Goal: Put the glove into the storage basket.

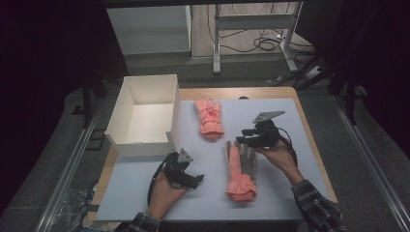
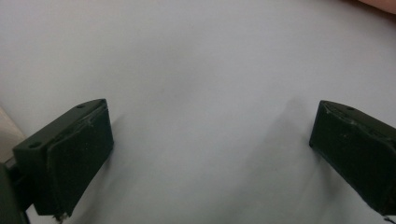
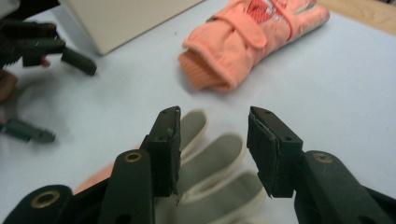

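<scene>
Box (image 1: 145,113) at the tabletop's (image 1: 290,193) far left corner; far glove (image 1: 210,117) just right of it; near glove (image 1: 241,169) toward the near edge, between left hand-held gripper (image 1: 193,180) and right hand-held gripper (image 1: 243,137)

Gloves: 2, both orange/pink. One glove (image 1: 209,117) lies nr the far edge of the mat, back side up; other glove (image 1: 240,170) sits toward the near edge, grey palm up. Boxes: 1, a white box (image 1: 126,136) at the far-left corner, open top. Mats: 1, pale mat (image 1: 300,159) over the tabletop. Grippers: 2, one per hand.
</scene>
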`<state>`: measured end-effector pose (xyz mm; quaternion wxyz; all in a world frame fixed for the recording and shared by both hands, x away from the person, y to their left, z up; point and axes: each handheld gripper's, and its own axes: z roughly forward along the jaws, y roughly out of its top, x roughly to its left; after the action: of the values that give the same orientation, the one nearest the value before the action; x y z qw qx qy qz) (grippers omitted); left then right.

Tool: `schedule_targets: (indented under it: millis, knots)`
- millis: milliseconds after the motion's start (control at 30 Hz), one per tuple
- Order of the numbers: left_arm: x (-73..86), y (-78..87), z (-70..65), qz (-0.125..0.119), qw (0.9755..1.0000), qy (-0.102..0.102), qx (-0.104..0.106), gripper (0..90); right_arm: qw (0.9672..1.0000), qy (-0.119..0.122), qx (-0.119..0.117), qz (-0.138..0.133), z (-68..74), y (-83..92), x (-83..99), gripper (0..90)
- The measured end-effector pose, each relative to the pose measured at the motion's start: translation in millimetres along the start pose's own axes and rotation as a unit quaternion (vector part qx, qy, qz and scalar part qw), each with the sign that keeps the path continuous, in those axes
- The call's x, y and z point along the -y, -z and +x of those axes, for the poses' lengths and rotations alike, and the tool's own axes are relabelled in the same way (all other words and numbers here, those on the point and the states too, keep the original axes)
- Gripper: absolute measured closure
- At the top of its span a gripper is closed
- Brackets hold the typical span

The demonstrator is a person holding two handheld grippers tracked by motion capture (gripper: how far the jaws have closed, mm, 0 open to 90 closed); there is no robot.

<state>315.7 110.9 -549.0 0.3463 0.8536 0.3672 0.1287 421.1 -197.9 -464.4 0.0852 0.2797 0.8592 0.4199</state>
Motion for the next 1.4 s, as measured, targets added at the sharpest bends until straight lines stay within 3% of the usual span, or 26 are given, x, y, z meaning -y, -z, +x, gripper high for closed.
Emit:
schedule_targets:
  millis: [200,367,633,1133,1267,1400]
  knots:
    - [0.1,0.0,-0.3,0.000,1.0000,0.002,0.001,0.0,0.9999,0.012,0.005,0.008,-2.6,-15.0,-16.5,55.1]
    - [0.1,0.1,0.0,0.001,1.0000,0.000,0.000,0.0,0.9999,-0.008,0.015,0.003,-8.9,-36.4,-34.3,51.3]
    - [0.1,-0.1,0.0,0.000,1.0000,0.001,0.001,0.0,0.9994,-0.020,0.026,0.007,-17.7,-67.1,-54.2,51.6]
    - [0.1,0.0,-0.3,0.000,1.0000,0.003,0.001,0.0,0.9979,-0.005,0.060,0.022,-27.1,-114.9,-91.8,59.9]
    - [0.1,0.0,-0.2,0.000,1.0000,0.002,0.001,0.0,0.9975,-0.003,0.064,0.029,-29.2,-125.6,-94.8,58.6]
    - [0.1,-0.1,-0.4,0.000,1.0000,0.003,0.001,0.0,0.9975,-0.011,0.062,0.033,-31.9,-139.0,-96.3,50.6]
